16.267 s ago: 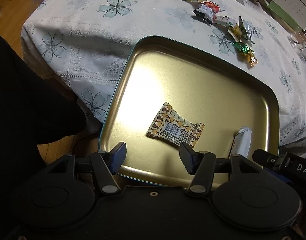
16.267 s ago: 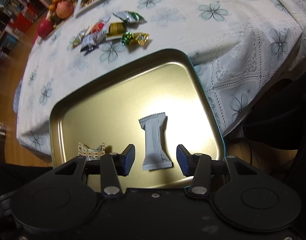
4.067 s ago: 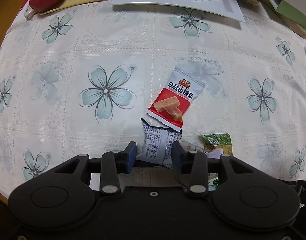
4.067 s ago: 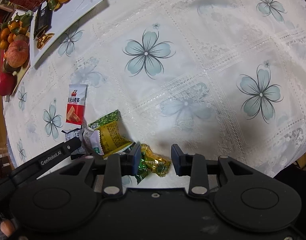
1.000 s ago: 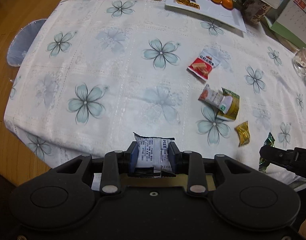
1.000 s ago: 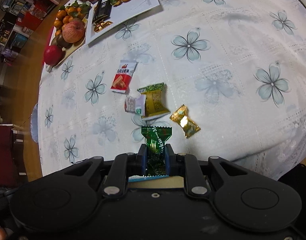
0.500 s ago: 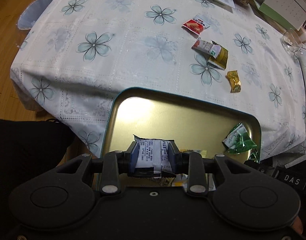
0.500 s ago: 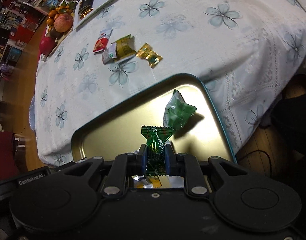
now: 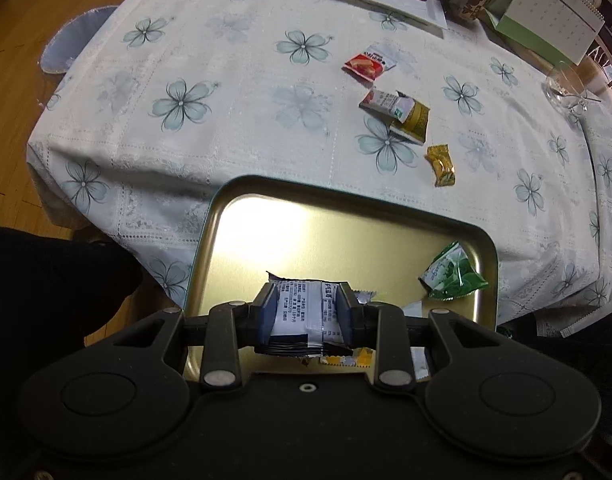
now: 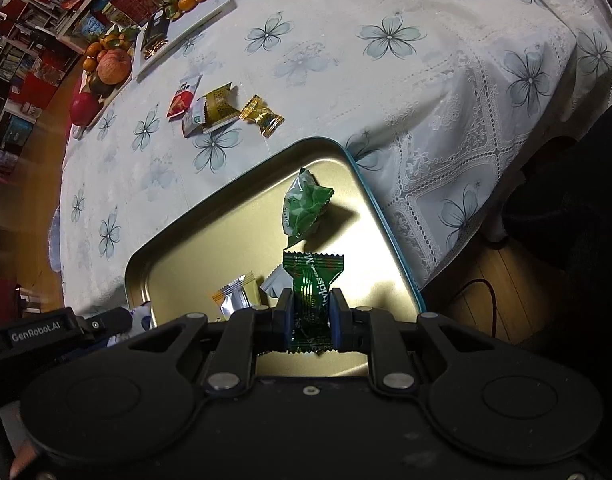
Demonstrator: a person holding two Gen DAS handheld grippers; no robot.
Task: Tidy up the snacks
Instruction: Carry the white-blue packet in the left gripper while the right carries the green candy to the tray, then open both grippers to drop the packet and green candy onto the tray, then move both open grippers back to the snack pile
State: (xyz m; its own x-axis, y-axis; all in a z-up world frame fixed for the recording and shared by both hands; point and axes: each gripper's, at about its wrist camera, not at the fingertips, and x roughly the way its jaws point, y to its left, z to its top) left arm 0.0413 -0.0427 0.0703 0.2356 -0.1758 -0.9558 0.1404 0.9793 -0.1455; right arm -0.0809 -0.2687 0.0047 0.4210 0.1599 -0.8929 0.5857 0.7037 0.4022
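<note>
While the gold tin tray (image 9: 266,236) sits below the near edge of the table (image 9: 234,128), both tongs hang over it with a snack apiece. The left gripper (image 9: 305,312) pinches a white printed packet (image 9: 302,312) between its pads, above the tray's near edge. The right gripper (image 10: 309,318) is pressed tight on a dark green candy (image 10: 312,280), whose fanned top sticks up past the pads, over the tray's near right part. Inside the tray a light green pouch (image 10: 304,208) lies close to the far right corner, beside the teal rim. Nearer in, a small yellow-and-silver sachet (image 10: 236,294) lies next to a pale wrapper (image 10: 276,282) half hidden behind the right gripper. On the floral cloth beyond the tray's far edge, four snacks lie loose: a red-and-white packet (image 9: 369,63), a gold-and-white packet (image 9: 412,118) overlapped by a small white-and-red one (image 9: 380,101), and a gold candy (image 9: 440,164) closest to the tray.
</note>
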